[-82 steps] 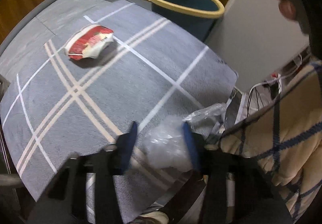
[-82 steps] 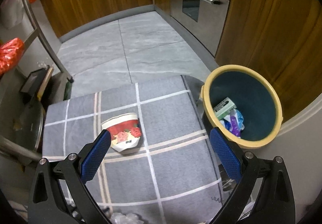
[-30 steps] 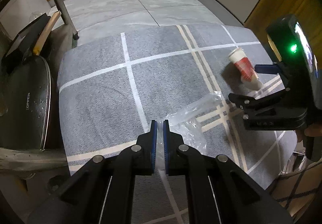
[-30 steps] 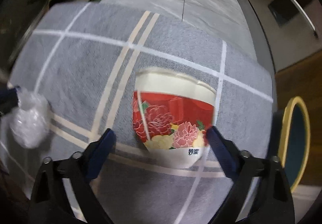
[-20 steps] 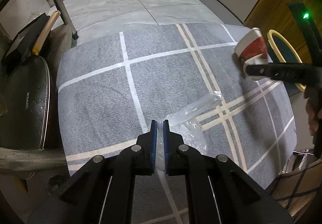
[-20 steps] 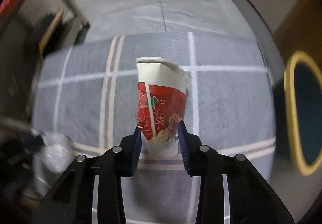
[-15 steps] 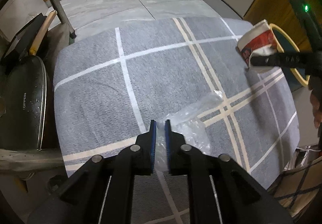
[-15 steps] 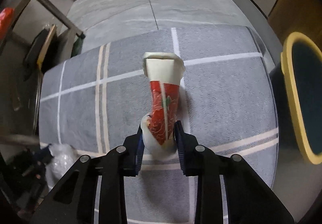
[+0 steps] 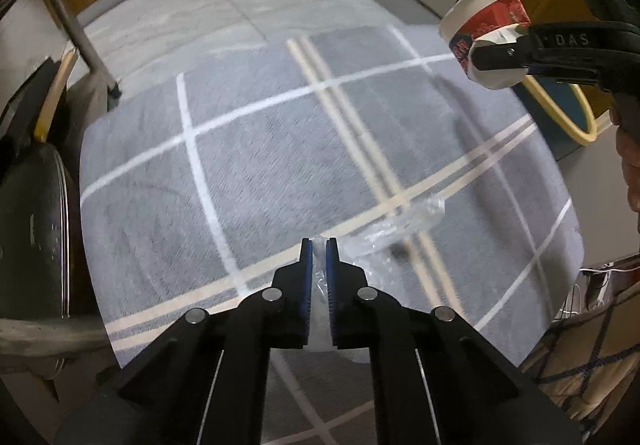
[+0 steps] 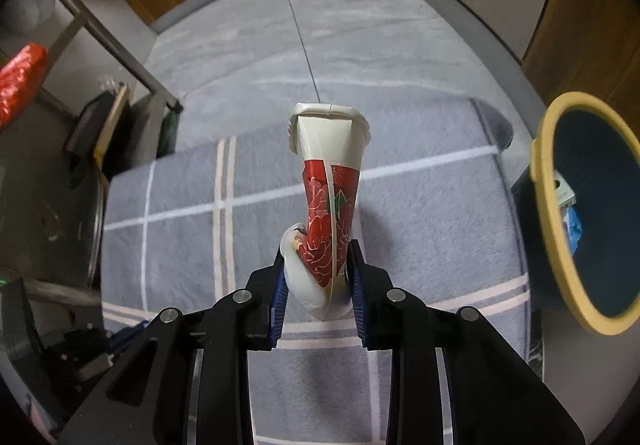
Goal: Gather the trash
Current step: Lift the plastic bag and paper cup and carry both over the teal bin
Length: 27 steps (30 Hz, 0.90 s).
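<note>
Red-flowered paper is crumpling between the right gripper's (image 10: 318,279) jaws: the cup (image 10: 328,201) that was lying on its side on the table (image 9: 248,165) a second ago is now being squeezed flat at its base and carried clear of the grey checked cloth (image 10: 420,213), rim pointing away from the camera. In the left wrist view the same cup (image 9: 486,41) is hanging at far right, right beside the yellow rim of the bin (image 9: 560,113). The jaws were standing wide on either side of the cup before; they are now clamping it firmly, and the fold down its wall is showing how hard.

Meanwhile the left gripper (image 9: 319,249) is keeping its jaws closed on a wad of clear plastic wrap (image 9: 320,277), with a loose tail (image 9: 404,221) trailing to the right over the cloth. It looks barely lifted, if at all.

So both pieces of trash are now in hand and nothing else is lying loose on the cloth in these views. The bin (image 10: 592,213) is sitting at the right of the table with some scraps already inside, so the cup seems nearly ready to be dropped, and the wrap should follow.
</note>
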Motion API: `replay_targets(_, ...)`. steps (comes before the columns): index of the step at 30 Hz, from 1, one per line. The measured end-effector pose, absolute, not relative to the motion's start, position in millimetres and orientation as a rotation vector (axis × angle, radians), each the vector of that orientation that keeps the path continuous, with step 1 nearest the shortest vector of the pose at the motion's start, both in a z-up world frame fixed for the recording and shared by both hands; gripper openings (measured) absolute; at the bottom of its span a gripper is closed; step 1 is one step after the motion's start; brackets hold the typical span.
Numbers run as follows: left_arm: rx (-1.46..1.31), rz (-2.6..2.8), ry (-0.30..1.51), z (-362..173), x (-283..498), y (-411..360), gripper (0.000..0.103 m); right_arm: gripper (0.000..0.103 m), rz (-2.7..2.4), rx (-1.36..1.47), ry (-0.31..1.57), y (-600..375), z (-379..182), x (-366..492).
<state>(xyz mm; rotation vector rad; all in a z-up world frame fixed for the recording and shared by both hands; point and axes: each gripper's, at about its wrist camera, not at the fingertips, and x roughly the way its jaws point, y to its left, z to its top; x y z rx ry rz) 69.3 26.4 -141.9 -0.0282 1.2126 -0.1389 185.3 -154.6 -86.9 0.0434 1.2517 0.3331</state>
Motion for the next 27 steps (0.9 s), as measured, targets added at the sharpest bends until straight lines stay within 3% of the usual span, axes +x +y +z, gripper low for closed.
replay_targets(14, 0.014, -0.162, 1.009, -84.8, 88.7, -17.6, 0.005, 0.029, 0.3, 0.045, 1.043, -214.8, -18.5, 184.5)
replay_targets(27, 0.006, -0.301, 0.901, -41.0, 109.0, -85.8, 0.005, 0.029, 0.193, 0.109, 0.992, -298.0, -5.2, 192.0)
